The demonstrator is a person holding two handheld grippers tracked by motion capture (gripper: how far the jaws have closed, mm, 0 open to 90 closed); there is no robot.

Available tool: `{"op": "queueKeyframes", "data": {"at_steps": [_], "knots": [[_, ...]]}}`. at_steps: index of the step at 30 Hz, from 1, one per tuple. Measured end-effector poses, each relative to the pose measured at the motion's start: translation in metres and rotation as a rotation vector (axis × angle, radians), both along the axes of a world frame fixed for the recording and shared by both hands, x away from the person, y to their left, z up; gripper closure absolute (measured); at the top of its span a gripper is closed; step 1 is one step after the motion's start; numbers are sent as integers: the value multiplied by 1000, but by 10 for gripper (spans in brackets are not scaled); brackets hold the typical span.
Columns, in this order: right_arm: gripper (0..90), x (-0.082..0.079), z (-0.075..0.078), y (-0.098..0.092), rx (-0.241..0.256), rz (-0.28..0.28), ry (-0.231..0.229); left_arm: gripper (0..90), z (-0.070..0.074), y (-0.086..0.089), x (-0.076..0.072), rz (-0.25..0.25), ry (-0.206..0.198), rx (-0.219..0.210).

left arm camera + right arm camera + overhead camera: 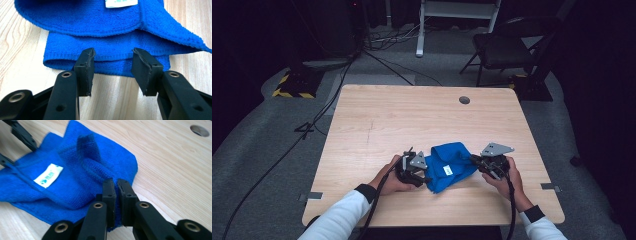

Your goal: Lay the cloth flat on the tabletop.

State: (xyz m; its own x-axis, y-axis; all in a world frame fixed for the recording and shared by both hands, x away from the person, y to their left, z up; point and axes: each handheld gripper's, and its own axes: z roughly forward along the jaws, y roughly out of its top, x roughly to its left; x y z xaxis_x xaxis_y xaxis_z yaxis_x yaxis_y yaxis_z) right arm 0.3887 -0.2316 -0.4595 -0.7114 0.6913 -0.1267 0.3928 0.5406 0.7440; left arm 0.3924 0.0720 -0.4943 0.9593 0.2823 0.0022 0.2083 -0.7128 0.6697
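Observation:
A blue microfibre cloth with a white label lies folded and rumpled on the wooden table, between both hands. My left gripper sits at the cloth's left edge; in the left gripper view its jaws stand open, the left gripper just short of the folded cloth edge. My right gripper is at the cloth's right side. In the right gripper view the right gripper is shut on a raised fold of the cloth, lifting a ridge.
A round cable hole is in the table near its far edge. Beyond the table stand a dark chair and a white stand, with cables on the grey floor.

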Motion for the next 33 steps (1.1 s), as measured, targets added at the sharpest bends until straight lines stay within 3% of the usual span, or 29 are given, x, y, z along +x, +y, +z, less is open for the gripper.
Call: {"op": "queueKeyframes", "data": {"at_steps": [7,10,12,18,20,28,30,31,33], "knots": [[810,3,-9,-26,-44,-83,26,541,0,0,0,3,-1,-5],[762,1,-12,-41,-35,-140,48,541,0,0,0,6,-1,-4],[718,-1,-13,-47,-60,-166,52,541,0,0,0,5,0,-4],[641,-4,-15,-62,-72,-239,85,541,0,0,0,7,2,-5],[608,-4,-16,-73,-80,-290,105,541,0,0,0,6,1,-5],[467,-5,-12,-118,-12,-463,129,541,0,1,1,6,1,-4],[460,-6,-10,-128,-20,-513,112,541,0,2,2,7,3,-1],[444,-7,-9,-132,-21,-530,104,541,0,3,2,10,3,-3],[444,-9,-6,-139,24,-520,95,540,0,4,3,16,5,2]]}}
